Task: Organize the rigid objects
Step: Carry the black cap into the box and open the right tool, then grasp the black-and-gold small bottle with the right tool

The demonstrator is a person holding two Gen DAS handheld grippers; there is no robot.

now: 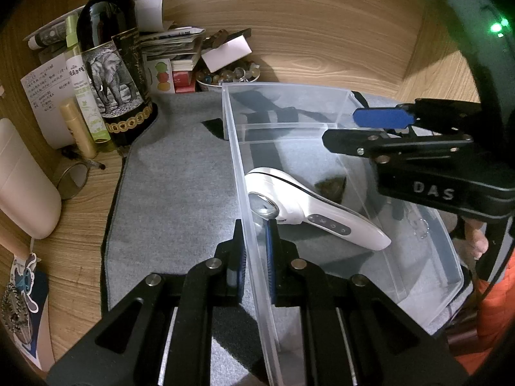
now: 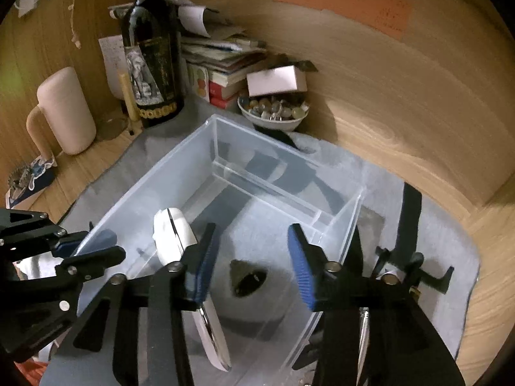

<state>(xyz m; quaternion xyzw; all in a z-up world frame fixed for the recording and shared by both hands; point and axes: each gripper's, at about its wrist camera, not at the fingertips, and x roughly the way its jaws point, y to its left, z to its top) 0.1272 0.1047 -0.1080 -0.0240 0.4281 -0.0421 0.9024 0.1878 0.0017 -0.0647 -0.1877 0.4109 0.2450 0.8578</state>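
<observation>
Clamping the clear plastic bin (image 1: pixel 254 193) wall, left gripper (image 1: pixel 256 257) pinches its rim | right gripper (image 2: pixel 251 257) hangs over the bin, fingers apart, gripping nothing | white handheld device (image 1: pixel 309 209) lies inside | only the right view shows the dark lump (image 2: pixel 246 278) clearly

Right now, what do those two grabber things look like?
Both are black metal tongs with silver bolts and ridged blue pads on the fingers. The right gripper has white letters "DAS" and a green light. The left gripper looks alike. An orange puffy sleeve shows.
</observation>
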